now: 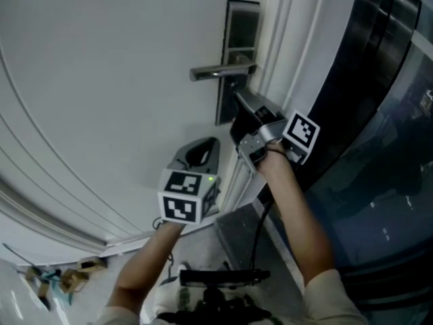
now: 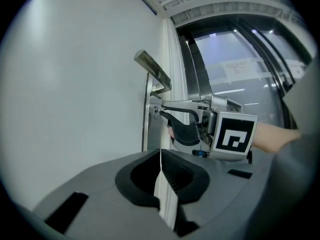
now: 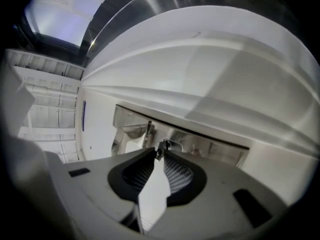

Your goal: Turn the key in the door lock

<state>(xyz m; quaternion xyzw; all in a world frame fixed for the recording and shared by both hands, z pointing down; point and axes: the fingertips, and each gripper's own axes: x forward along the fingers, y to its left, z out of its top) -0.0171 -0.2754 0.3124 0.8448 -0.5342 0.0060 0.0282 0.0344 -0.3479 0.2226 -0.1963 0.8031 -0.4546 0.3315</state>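
The door (image 1: 101,80) and its lock plate (image 1: 242,29) are standing directly ahead of both tools. The right gripper (image 3: 159,153) is pinching the key (image 3: 162,145) between narrow jaws, at their very tips; the left gripper (image 2: 160,155) is hanging beside it, jaws together, empty.

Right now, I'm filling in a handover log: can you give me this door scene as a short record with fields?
door: white
door lock: metal plate at the door's edge
lever handle: on the plate, above the key, untouched
key: in the lock, below the handle
right gripper: fingers closed on the key
left gripper: fingers together, empty, held back from the door
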